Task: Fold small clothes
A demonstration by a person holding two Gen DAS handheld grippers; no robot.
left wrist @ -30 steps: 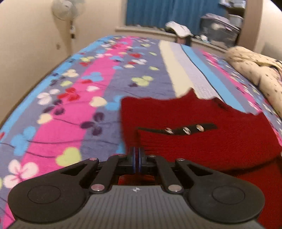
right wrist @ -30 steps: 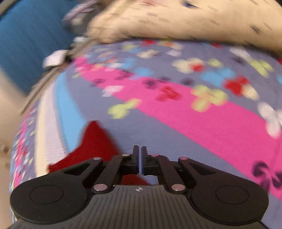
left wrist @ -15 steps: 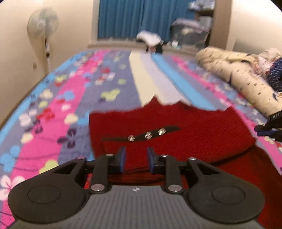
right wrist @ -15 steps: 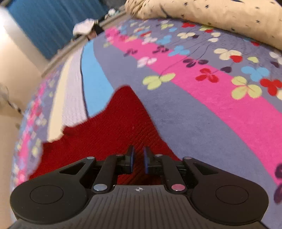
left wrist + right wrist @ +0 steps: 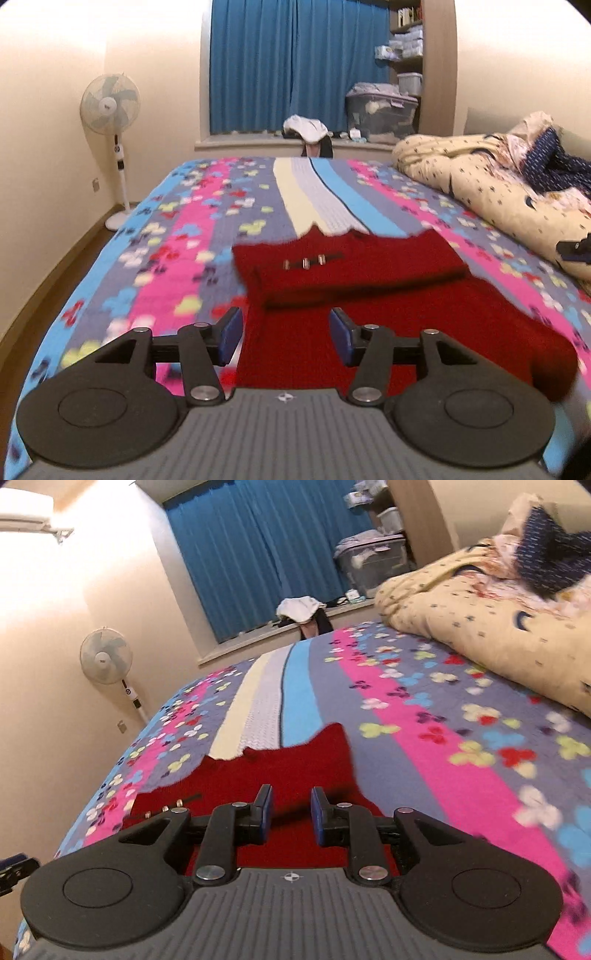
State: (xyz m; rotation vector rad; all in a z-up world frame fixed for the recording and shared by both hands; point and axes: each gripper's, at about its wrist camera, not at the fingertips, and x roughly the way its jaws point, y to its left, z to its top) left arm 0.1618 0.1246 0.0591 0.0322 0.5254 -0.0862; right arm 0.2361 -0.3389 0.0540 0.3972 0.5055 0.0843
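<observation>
Fingers of the left gripper [image 5: 285, 336] are spreading, already well apart, with nothing between them; only the red knit garment [image 5: 351, 273] shows through the gap, lying below them on the bed [image 5: 192, 236]. The right gripper [image 5: 291, 816] is parting its fingers too, by a narrower gap, likewise released and hanging over the garment's right edge. The garment lies spread on the flowered bedspread, its far part folded into a thick band with three metal snaps [image 5: 304, 263], its near part flat and single. A rolled cream quilt [image 5: 491, 199] lies to the garment's right. The next fold should go well if both grippers pinch the near corners evenly and carry them level onto the band.
</observation>
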